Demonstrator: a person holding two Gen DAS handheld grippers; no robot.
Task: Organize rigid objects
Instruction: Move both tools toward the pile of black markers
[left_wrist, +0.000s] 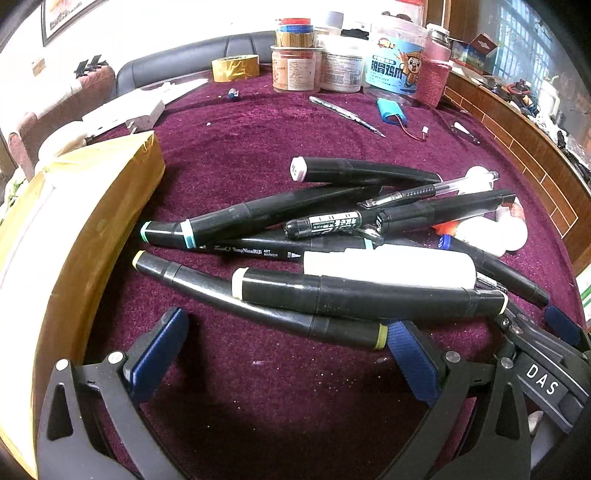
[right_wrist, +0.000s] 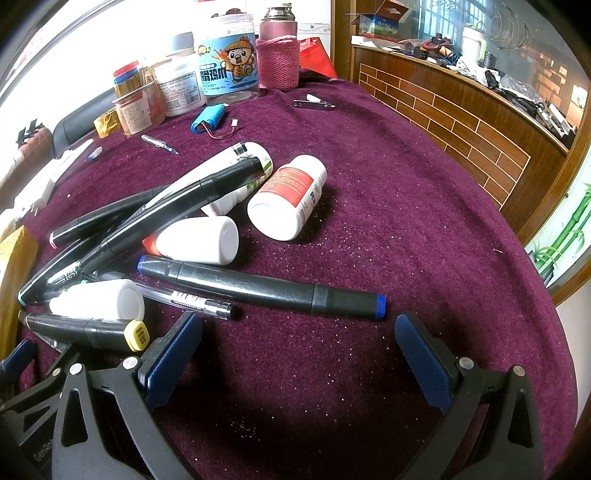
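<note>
A heap of black art markers (left_wrist: 332, 236) and a clear gel pen (left_wrist: 436, 190) lies on the purple cloth, mixed with white pill bottles (right_wrist: 286, 197). My left gripper (left_wrist: 284, 350) is open and empty, just in front of the yellow-tipped marker (left_wrist: 258, 301). My right gripper (right_wrist: 299, 350) is open and empty, just in front of a blue-capped marker (right_wrist: 262, 286). A white bottle (right_wrist: 98, 299) lies at its left beside a yellow-capped marker (right_wrist: 88, 330). The right gripper also shows in the left wrist view (left_wrist: 543, 354).
A tape-wrapped parcel (left_wrist: 74, 229) stands at the left. Jars and containers (left_wrist: 343, 62), a pink-sleeved flask (right_wrist: 277, 51), a tape roll (left_wrist: 235, 67), a blue battery pack (right_wrist: 208, 118) and a thin pen (left_wrist: 347, 116) sit at the back. A wooden counter (right_wrist: 461, 122) borders the right.
</note>
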